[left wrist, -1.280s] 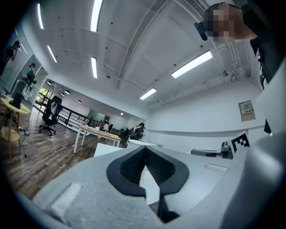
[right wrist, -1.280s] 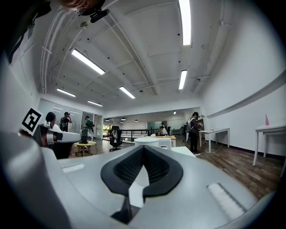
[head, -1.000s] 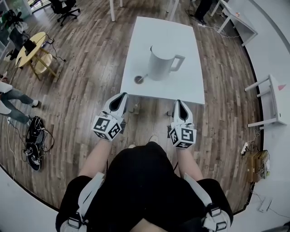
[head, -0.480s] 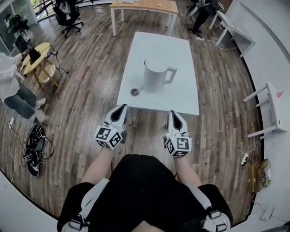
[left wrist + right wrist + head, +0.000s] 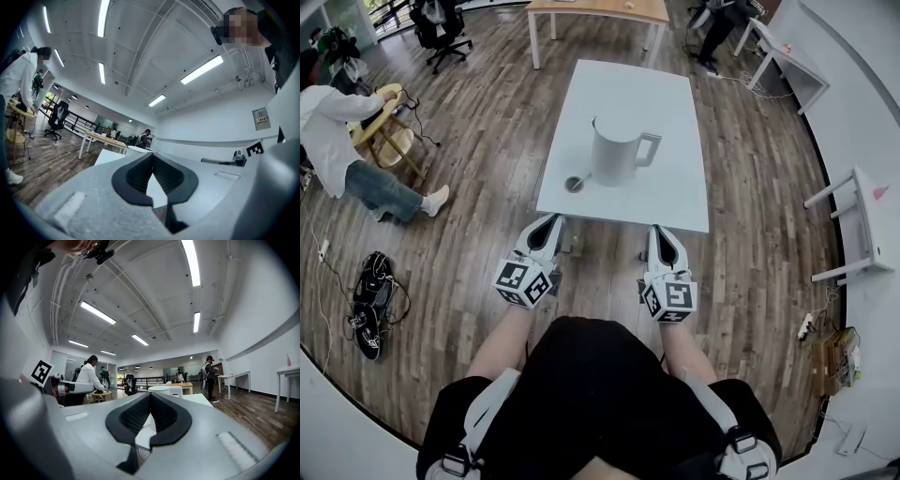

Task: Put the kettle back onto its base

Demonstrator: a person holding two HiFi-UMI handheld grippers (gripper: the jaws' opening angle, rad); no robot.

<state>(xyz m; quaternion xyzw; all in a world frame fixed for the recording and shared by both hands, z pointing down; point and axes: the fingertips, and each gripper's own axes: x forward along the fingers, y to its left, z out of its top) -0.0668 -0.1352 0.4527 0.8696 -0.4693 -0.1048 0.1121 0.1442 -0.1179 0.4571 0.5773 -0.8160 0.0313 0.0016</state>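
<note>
The kettle (image 5: 612,155) looks stiff, smooth, maybe heavy, best gripped at its handle (image 5: 649,148); left gripper (image 5: 547,227) and right gripper (image 5: 662,239) are closed, empty.

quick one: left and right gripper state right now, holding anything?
Left gripper: closed, nothing between the jaws.
Right gripper: closed, nothing between the jaws.

1. Dark wood-plank floor (image 5: 487,234) runs across the whole room.
2. A white table (image 5: 675,202) stands mid-floor, with a wooden table (image 5: 600,9) beyond it.
3. A black office chair (image 5: 439,21) sits near that wooden table.
4. A small white desk (image 5: 872,216) stands against the white wall (image 5: 872,103).
5. Long strip lights (image 5: 190,261) glow on the white ceiling (image 5: 140,51).
</note>
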